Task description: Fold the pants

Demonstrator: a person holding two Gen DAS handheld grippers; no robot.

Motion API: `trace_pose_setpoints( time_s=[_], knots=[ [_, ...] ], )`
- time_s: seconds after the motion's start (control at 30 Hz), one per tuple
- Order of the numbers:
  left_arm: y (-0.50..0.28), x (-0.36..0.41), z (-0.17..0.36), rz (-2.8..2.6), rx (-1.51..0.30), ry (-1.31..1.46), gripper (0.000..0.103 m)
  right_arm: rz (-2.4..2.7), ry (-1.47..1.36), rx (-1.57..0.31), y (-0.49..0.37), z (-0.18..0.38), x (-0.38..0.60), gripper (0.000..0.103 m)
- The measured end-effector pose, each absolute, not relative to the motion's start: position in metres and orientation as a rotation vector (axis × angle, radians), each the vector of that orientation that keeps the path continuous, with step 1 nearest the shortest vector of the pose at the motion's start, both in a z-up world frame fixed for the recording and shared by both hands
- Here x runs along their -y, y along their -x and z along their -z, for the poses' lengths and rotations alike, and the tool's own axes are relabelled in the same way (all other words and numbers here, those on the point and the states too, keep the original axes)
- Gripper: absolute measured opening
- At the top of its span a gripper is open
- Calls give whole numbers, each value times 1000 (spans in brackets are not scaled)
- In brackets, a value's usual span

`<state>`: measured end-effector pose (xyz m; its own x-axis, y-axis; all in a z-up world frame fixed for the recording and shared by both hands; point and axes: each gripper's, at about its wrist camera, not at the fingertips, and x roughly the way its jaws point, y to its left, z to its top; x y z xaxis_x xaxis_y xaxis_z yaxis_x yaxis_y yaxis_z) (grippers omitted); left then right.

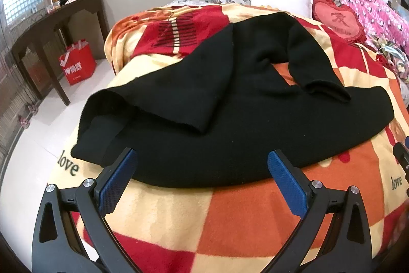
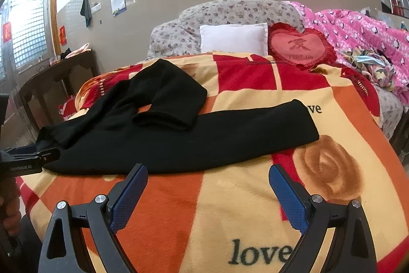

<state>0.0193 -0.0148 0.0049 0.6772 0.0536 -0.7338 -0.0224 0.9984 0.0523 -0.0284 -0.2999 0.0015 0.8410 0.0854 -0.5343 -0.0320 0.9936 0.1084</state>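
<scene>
Black pants (image 1: 230, 104) lie spread on a red, orange and cream checked blanket (image 1: 230, 216) on a bed. One leg stretches to the right; the other (image 2: 163, 94) is bent back over itself. My left gripper (image 1: 202, 157) is open, its blue pads over the near edge of the pants by the waist end. My right gripper (image 2: 208, 173) is open and empty above the blanket (image 2: 230, 209), just short of the long leg (image 2: 204, 137). The left gripper also shows at the left edge of the right wrist view (image 2: 28, 157), at the waist end of the pants.
A white pillow (image 2: 232, 40), a red heart cushion (image 2: 299, 46) and a floral quilt (image 2: 225, 14) lie at the head of the bed. A pink quilt (image 2: 358, 35) is piled on the right. A dark wooden table (image 1: 51, 27) and red bag (image 1: 78, 65) stand left.
</scene>
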Motion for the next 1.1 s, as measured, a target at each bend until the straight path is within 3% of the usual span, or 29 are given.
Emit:
trace_pose_setpoints(
  time_s=[0.77,1.0,1.1],
  knots=[
    [-9,-19,-5,102,-813,73,102,-27,-134,-592,26,0,306,95],
    [6,-97,-21,193,-758,279,102,-46,-138,-586,27,0,306,95],
    [-8,-128,-11,147,-817,404,102,-45,-132,-590,26,-1,305,95]
  ],
)
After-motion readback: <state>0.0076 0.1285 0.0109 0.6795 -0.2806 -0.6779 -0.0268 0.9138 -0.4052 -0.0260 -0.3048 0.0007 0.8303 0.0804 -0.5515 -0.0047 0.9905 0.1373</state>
